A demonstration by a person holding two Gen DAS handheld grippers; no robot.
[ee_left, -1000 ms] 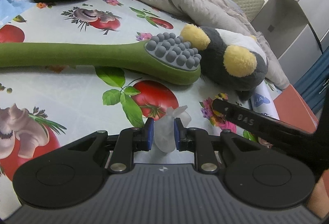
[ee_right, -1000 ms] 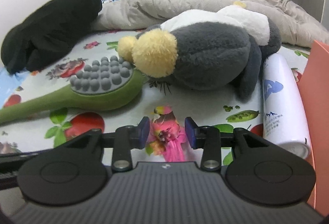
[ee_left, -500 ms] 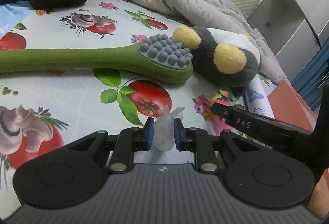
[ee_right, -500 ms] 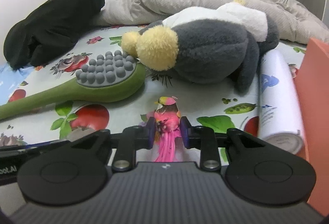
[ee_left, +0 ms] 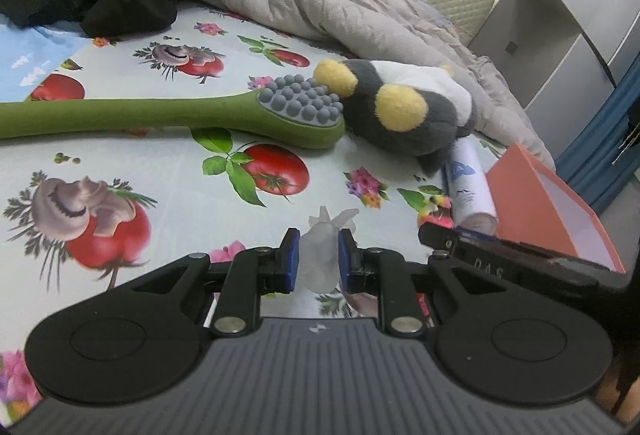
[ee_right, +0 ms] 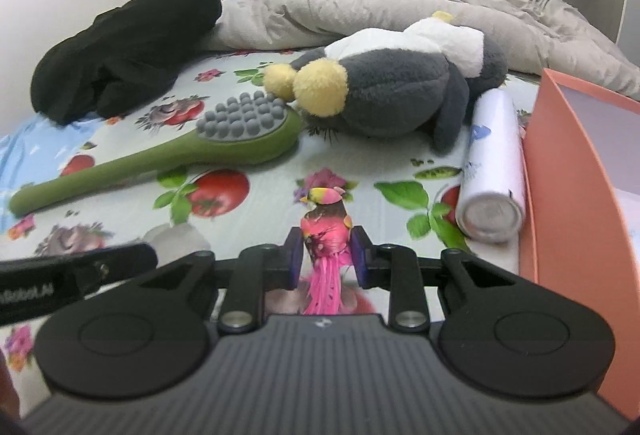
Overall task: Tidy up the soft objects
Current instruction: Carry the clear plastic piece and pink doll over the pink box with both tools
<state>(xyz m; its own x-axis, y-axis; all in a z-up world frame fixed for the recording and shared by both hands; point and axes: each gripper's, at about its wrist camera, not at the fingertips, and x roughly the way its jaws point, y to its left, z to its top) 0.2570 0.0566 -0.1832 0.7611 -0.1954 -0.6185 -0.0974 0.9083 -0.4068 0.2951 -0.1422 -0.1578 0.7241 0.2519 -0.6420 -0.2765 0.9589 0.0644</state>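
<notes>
L gripper [ee_left: 319, 262]: jaws nearly closed, pinching a small translucent white soft toy [ee_left: 322, 255] w/ both blue pads. R gripper [ee_right: 326, 255]: jaws narrow, clamped on a pink bird toy [ee_right: 326, 231], its head poking up past the pads. On the veg-print sheet [ee_left: 160, 171] at 12 o'clock of both: green massage brush [ee_left: 168, 113], its gray-nub head touching the gray plush [ee_right: 392, 91]. White spray can [ee_right: 494, 163] lies at 2 o'clock of R gripper, just beside the orange box [ee_right: 560, 171].
</notes>
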